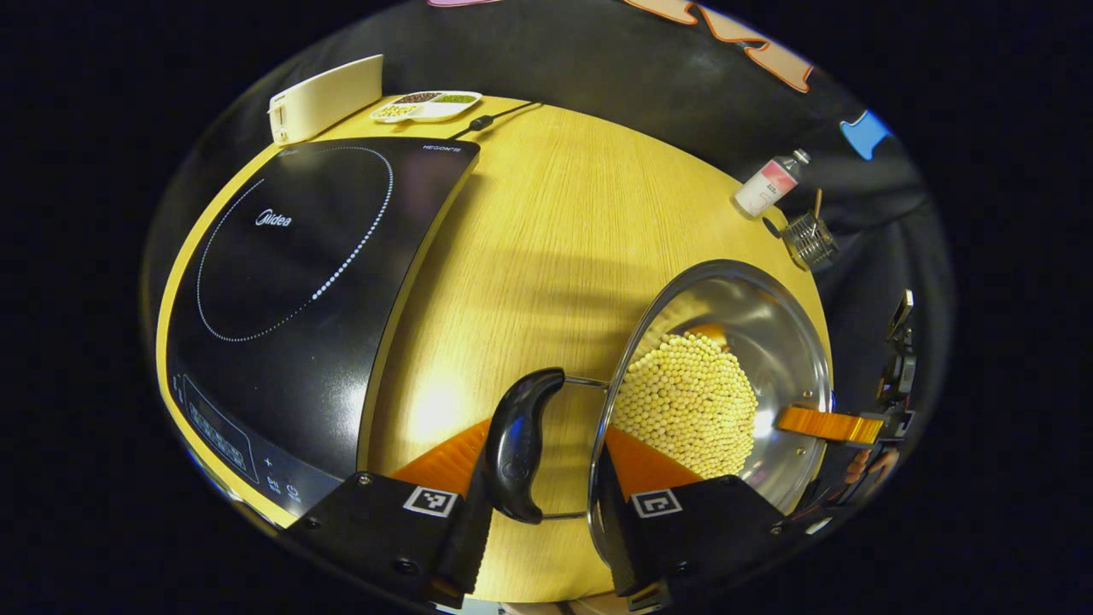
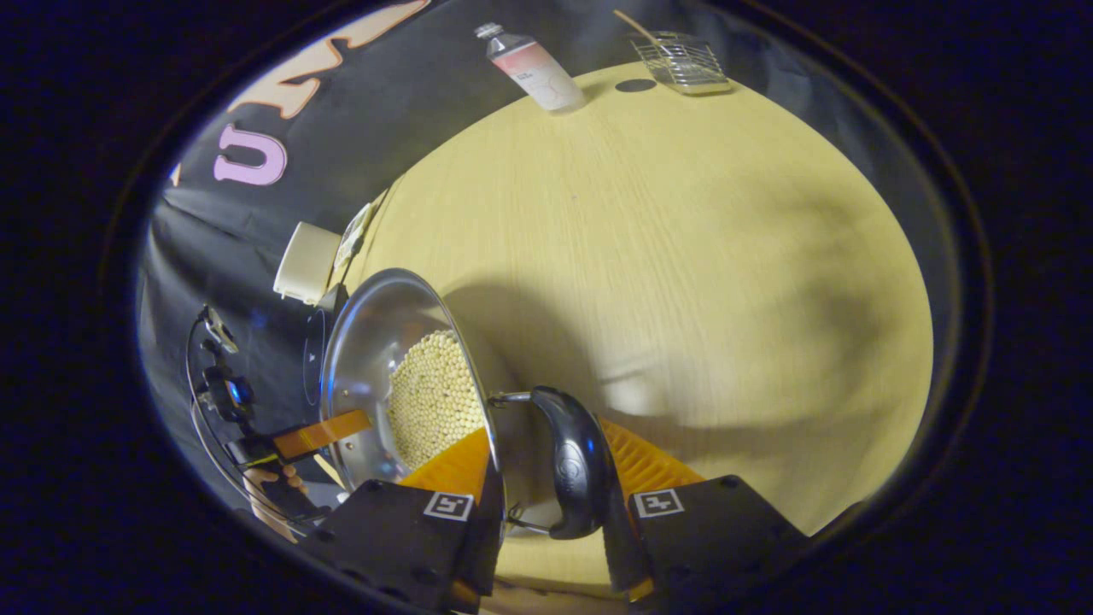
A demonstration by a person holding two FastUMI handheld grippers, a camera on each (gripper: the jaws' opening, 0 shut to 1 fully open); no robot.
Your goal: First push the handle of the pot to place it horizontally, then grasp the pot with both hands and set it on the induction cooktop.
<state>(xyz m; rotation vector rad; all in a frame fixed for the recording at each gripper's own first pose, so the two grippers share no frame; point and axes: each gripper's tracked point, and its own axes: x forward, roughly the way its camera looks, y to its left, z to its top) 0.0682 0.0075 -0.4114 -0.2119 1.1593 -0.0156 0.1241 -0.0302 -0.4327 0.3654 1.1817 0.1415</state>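
Observation:
A steel pot (image 1: 768, 342) holding pale yellow beans (image 1: 683, 401) is at the right of the wooden table (image 1: 555, 222). The black induction cooktop (image 1: 290, 282) lies to its left. My left gripper (image 1: 546, 431) is shut on the pot's near black handle (image 1: 517, 444), one finger outside the handle and the other over the rim inside the pot. On the opposite side, my right gripper (image 2: 546, 431) holds the other black handle (image 2: 576, 461) the same way. Each gripper also shows across the pot from the other: right gripper (image 1: 841, 424), left gripper (image 2: 320, 436). Whether the pot (image 2: 376, 333) rests on the table I cannot tell.
A white box (image 1: 324, 98) and a divided dish (image 1: 427, 104) sit behind the cooktop, with a black cable (image 1: 491, 120) beside them. A bottle (image 1: 768, 184) and a wire basket (image 1: 809, 241) stand at the table's far right edge. Bare wood separates pot and cooktop.

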